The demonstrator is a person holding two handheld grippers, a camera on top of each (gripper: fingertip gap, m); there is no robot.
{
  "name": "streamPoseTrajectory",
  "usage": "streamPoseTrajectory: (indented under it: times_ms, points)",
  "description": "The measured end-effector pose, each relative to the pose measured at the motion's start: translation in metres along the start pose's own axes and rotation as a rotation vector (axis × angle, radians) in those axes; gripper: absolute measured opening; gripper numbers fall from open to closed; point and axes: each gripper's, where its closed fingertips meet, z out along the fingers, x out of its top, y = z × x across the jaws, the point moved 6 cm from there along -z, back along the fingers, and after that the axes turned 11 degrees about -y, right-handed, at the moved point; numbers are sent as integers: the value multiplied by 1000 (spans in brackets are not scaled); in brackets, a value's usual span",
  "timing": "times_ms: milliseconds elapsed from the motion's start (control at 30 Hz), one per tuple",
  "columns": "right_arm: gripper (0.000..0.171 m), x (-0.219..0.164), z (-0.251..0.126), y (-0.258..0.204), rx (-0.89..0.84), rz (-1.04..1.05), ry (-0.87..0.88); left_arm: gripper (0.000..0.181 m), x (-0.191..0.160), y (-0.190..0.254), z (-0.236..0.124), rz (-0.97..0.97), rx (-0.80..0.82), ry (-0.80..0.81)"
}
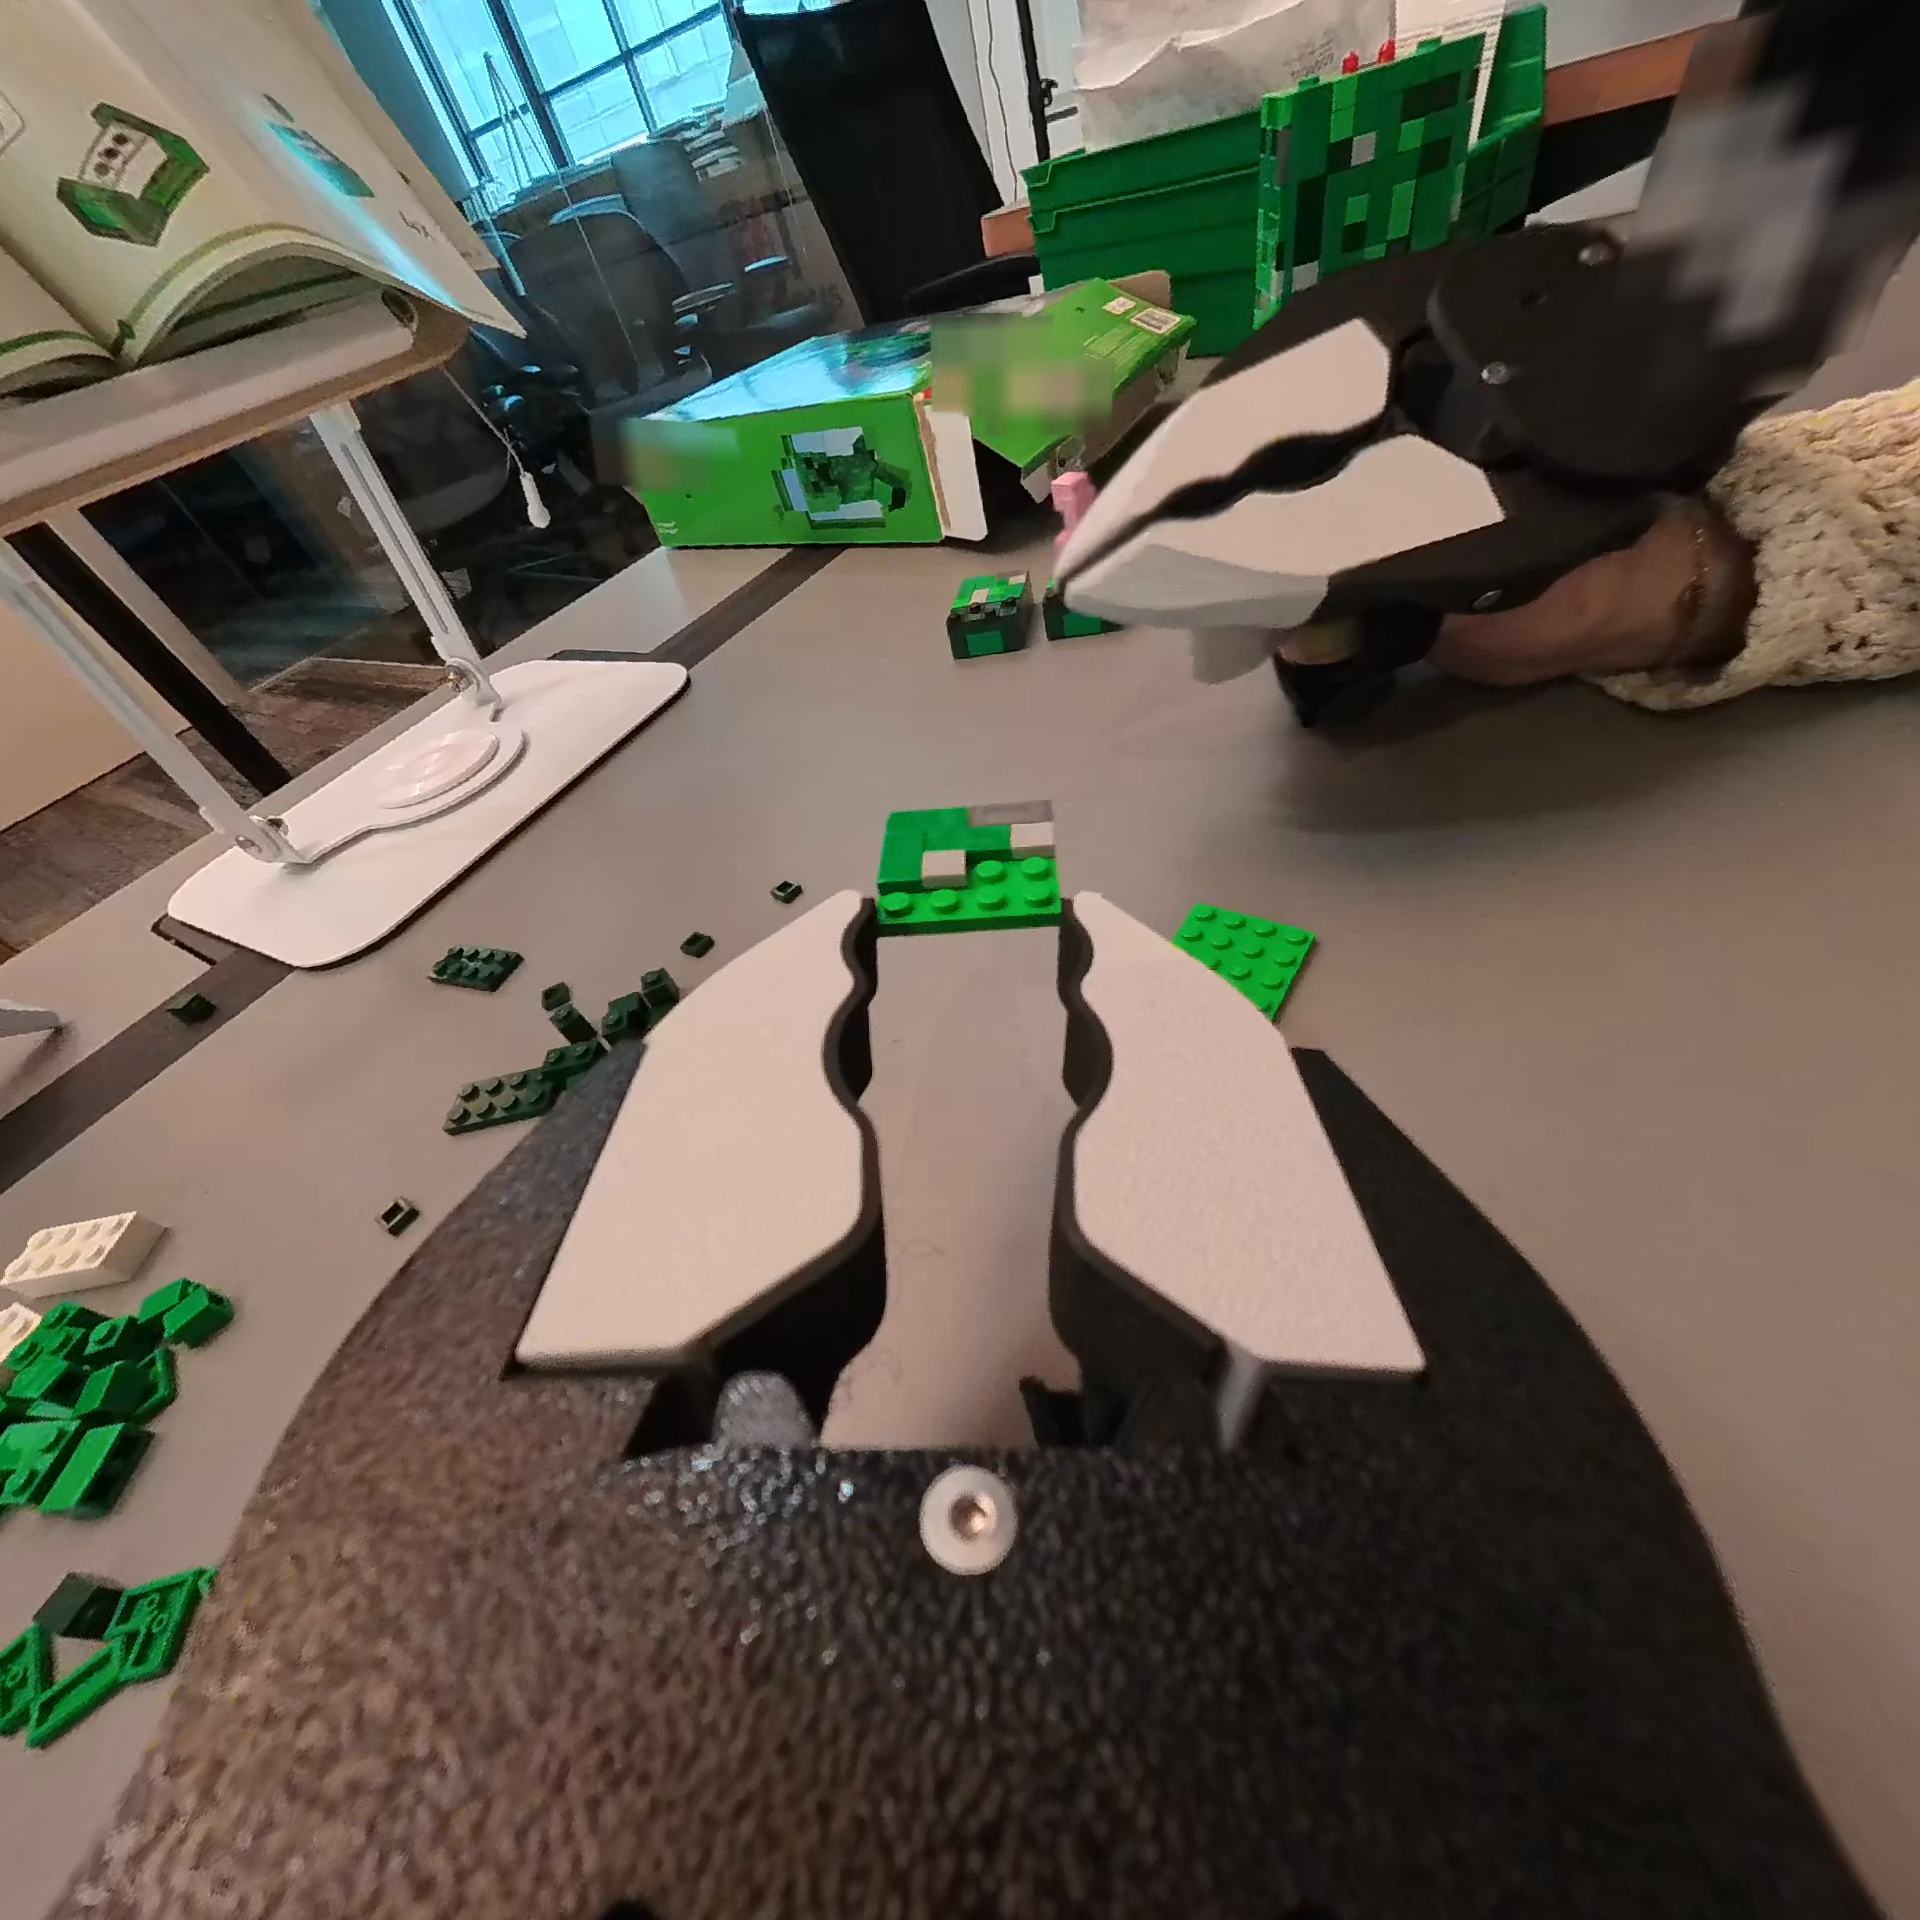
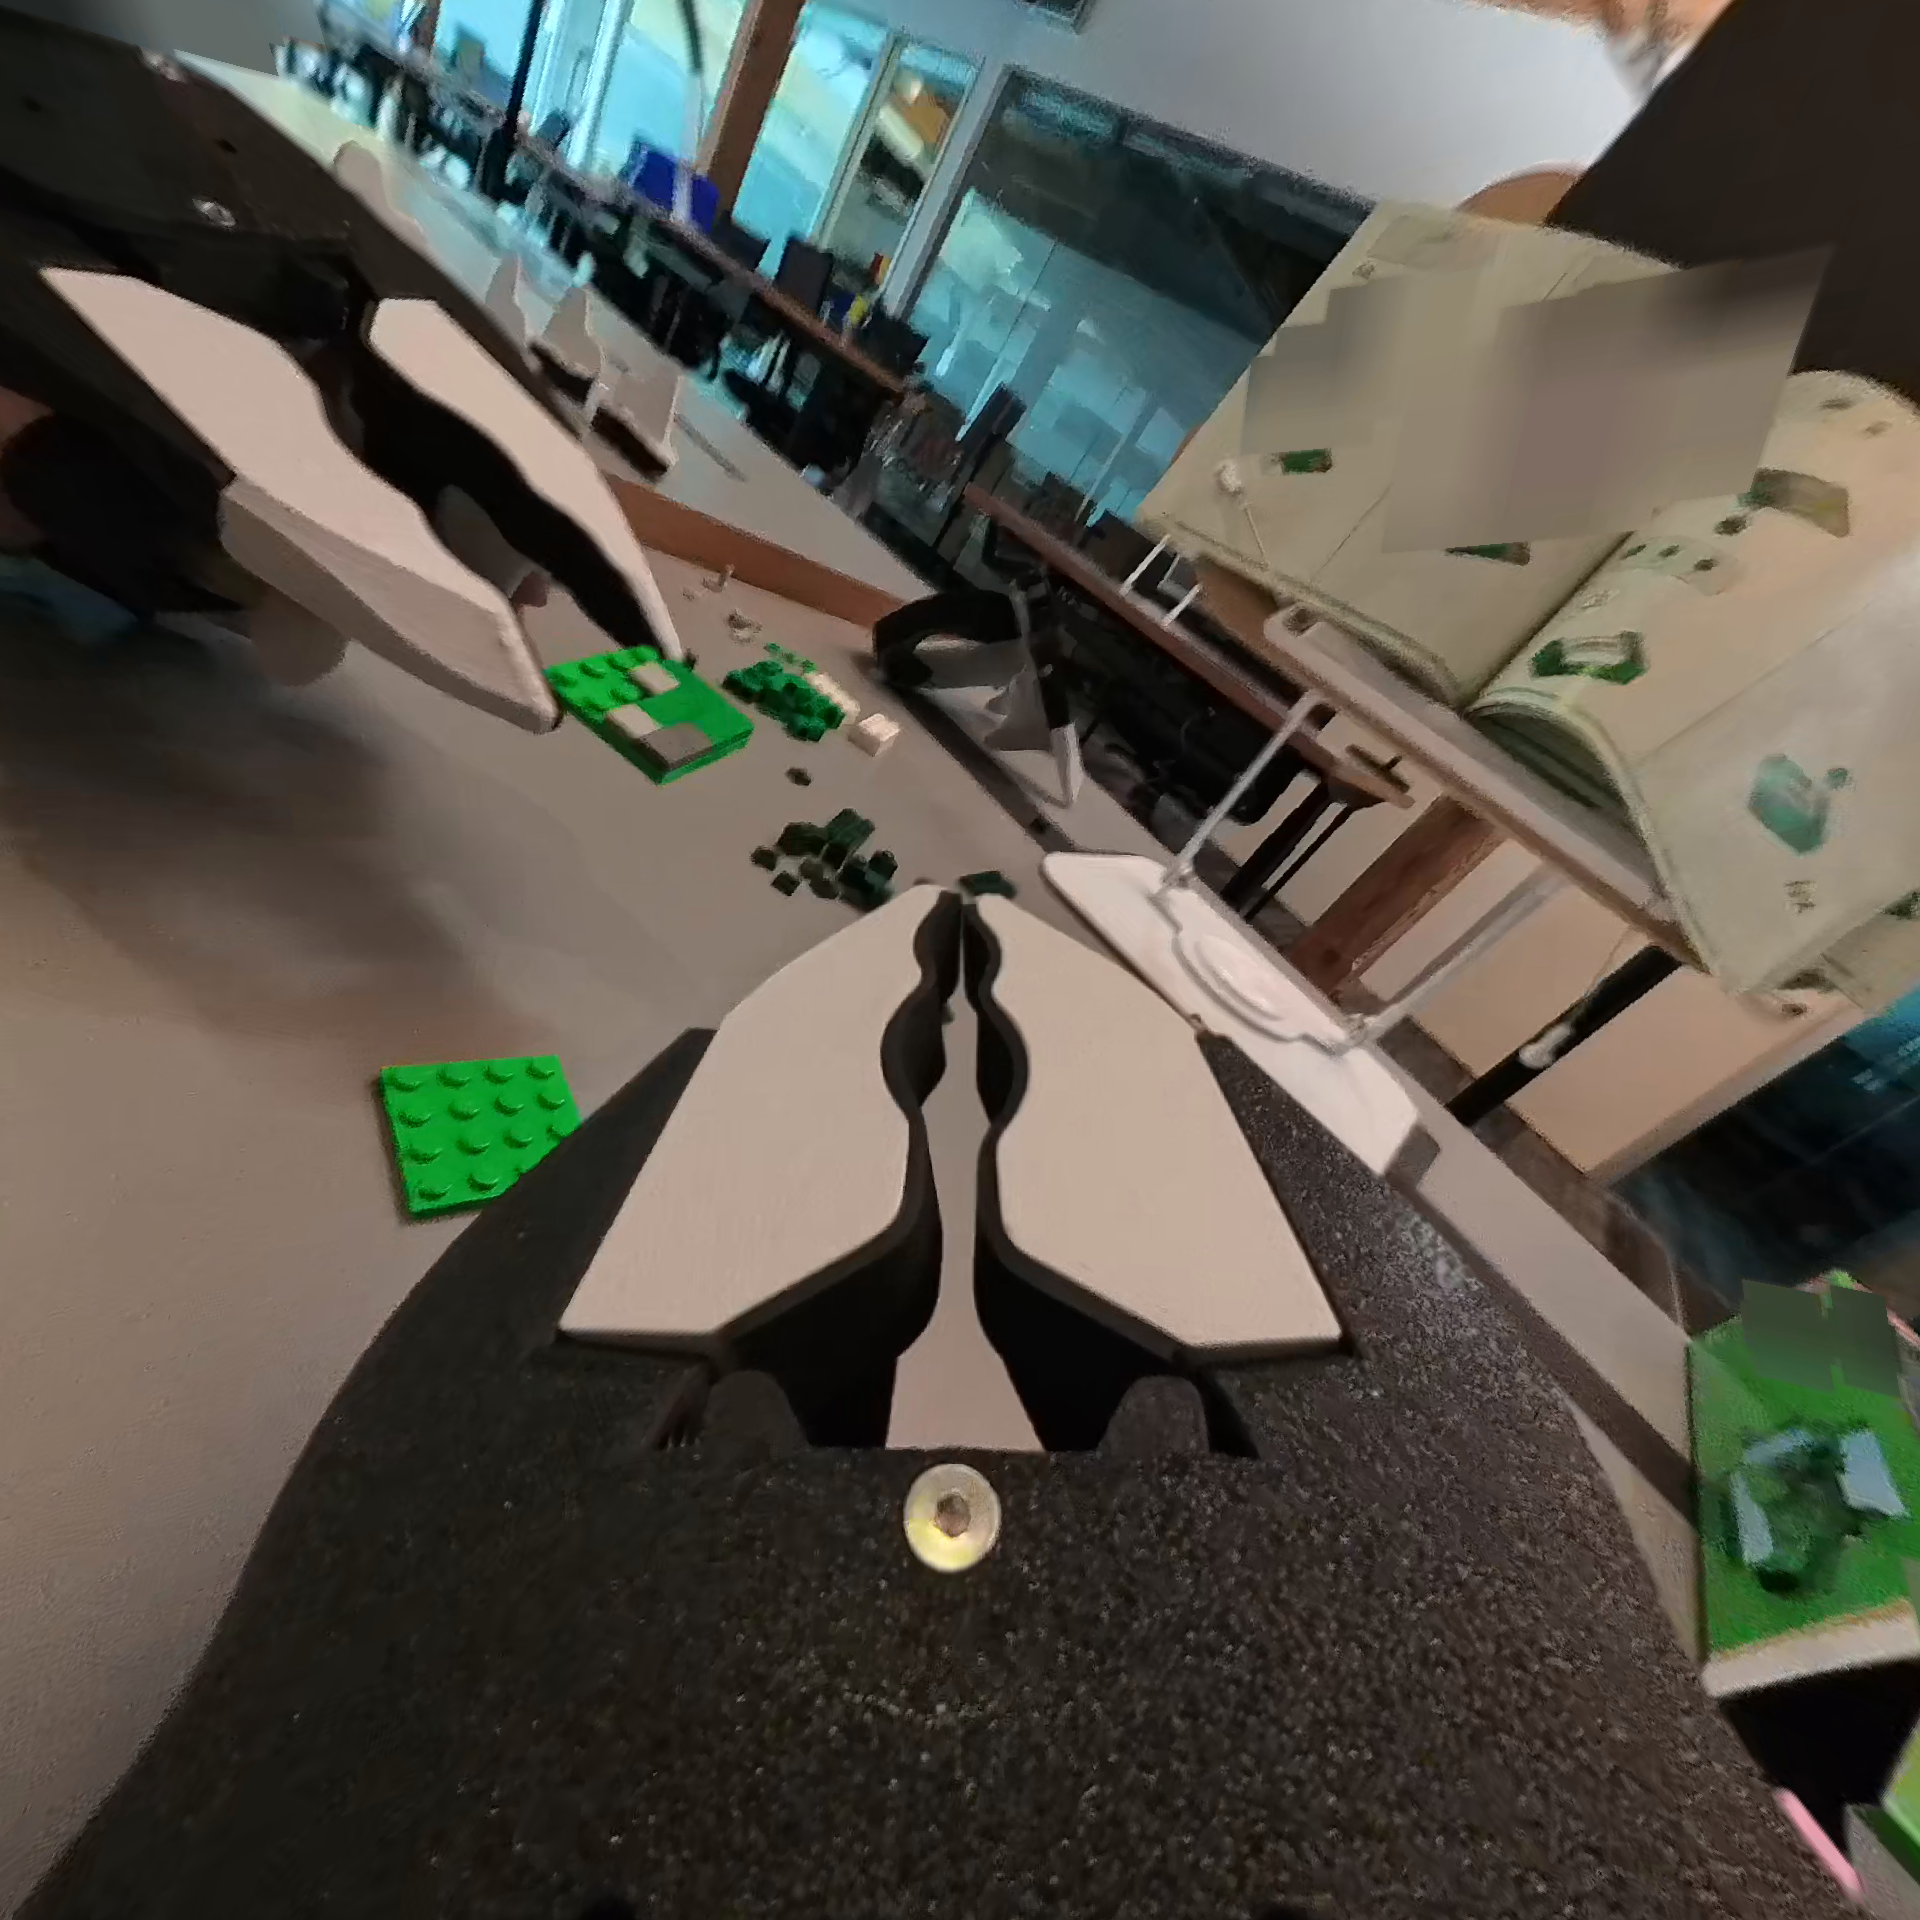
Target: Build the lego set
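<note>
The left gripper [image 1: 968,914], jaws spread, has its tips on either side of the green plate assembly [image 1: 971,871] on the grey table [image 1: 1455,935]. The right gripper [image 2: 961,902] is closed, empty; a loose green plate [image 2: 476,1130] lies left of it. Only the left wrist view shows two small green blocks [image 1: 989,615] by the right tips.

Glossy plastic plate [image 2: 478,1132]; matt smooth table [image 1: 1455,935]; knit sleeve [image 1: 1829,540].

Near edge of green assembly [image 1: 971,868] hidden between left gripper [image 1: 968,920] fingertips; grip uncertain. Green box [image 2: 1808,1496] blurred, cut by frame edge.
</note>
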Motion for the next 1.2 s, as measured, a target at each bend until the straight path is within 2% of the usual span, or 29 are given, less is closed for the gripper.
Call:
streamPoseTrajectory:
  times_ms: [167,267,367,467,533,667,800,967,1067,1200]
  points:
    - [3,13,10,-4,122,29,-28,34,0,-2,0,-8,38,2]
    - [5,24,39,11,207,95,-59,34,0,-3,-1,-4,49,6]
    - [10,61,90,17,431,95,-109,34,1,-3,-1,-8,41,19]
    - [11,100,152,20,560,-54,-130,33,1,-5,-2,-22,36,27]
    - [12,113,202,18,669,-129,-218,33,1,-4,-2,-18,36,31]
    - [17,114,291,2,846,-238,-479,34,1,-2,-2,-5,31,32]
    - [16,104,346,-15,949,-325,-712,34,1,-4,-3,-19,25,41]
    - [14,97,380,-28,1021,-360,-854,34,1,-3,-3,-19,23,40]
    - [15,90,385,-33,1046,-489,-859,34,1,-2,-3,-11,23,36]
    - [19,82,388,-37,1096,-533,-878,34,1,-1,-2,-3,22,33]
